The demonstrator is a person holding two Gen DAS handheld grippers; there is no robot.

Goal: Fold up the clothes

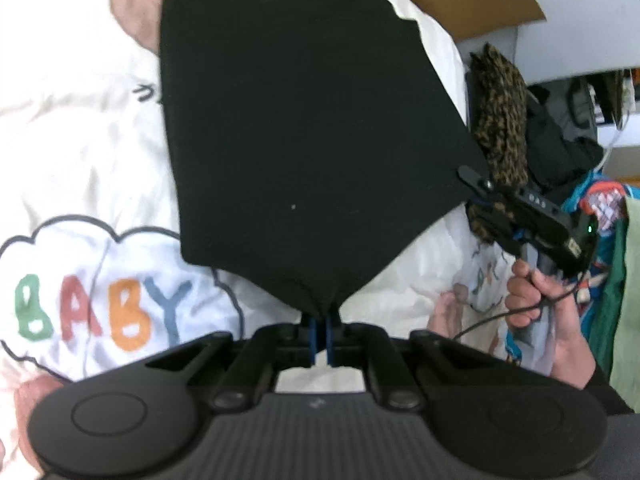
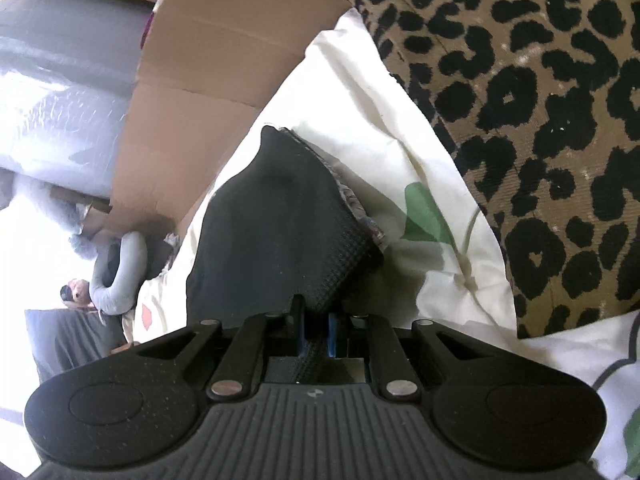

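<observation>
Left gripper [image 1: 320, 330]: I have it clamped tight on the near corner of the black garment [image 1: 296, 128].
Right gripper [image 1: 478, 184]: a hand [image 1: 536, 300] holds it tilted at the right corner, pinched closed on the cloth.
Garment: stretched between both claws above the white printed bedsheet [image 1: 88, 160].
Beside it: leopard-print fabric [image 2: 540, 100] at the sheet's far right edge.

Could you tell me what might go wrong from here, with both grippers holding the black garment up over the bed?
1. The left gripper pinches only a small bunched tip of the black garment, so the cloth may slip out as it is pulled taut.
2. The right gripper holds its corner close to the leopard-print fabric, which it could snag or drag along.
3. Laid down unevenly on the rumpled white bedsheet, the fold may come out crooked.
</observation>
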